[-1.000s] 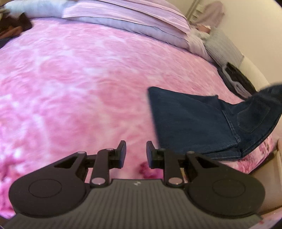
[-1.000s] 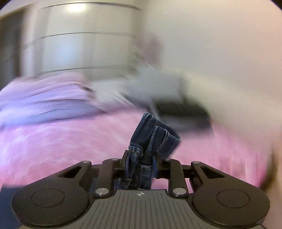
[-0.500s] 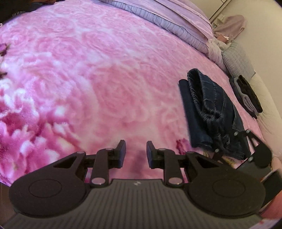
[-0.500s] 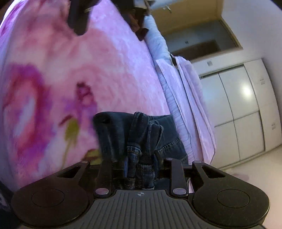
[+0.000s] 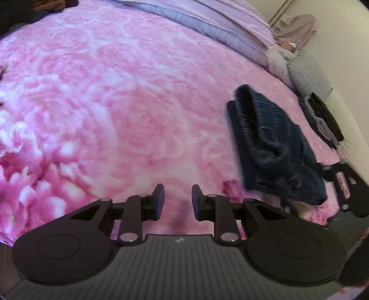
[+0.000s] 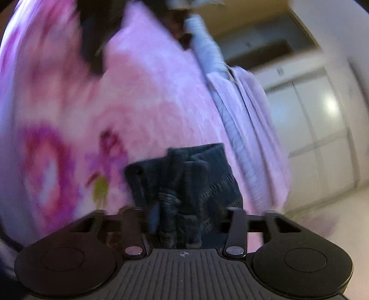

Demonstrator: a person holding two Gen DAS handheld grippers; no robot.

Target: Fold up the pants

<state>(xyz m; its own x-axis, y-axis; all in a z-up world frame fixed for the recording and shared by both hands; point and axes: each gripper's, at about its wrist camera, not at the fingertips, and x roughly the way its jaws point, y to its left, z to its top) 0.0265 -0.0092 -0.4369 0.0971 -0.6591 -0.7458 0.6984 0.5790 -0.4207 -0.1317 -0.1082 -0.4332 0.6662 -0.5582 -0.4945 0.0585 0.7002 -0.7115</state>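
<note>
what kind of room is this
Most likely a bedroom. A pink rose-patterned blanket covers a bed, with lilac bedding heaped along its far edge. Folded dark jeans lie on the blanket, and the right wrist view shows pale closet doors beyond the bed.

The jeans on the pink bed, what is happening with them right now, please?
A person with a gripper in each hand is folding dark jeans on a pink floral blanket. The jeans lie in a folded bundle near the blanket's right edge. The right gripper has just been opening; its jaws stand wide with the denim between them, no longer pinched. The left gripper hovers over bare blanket with a narrow gap between its jaws, holding nothing.
</note>
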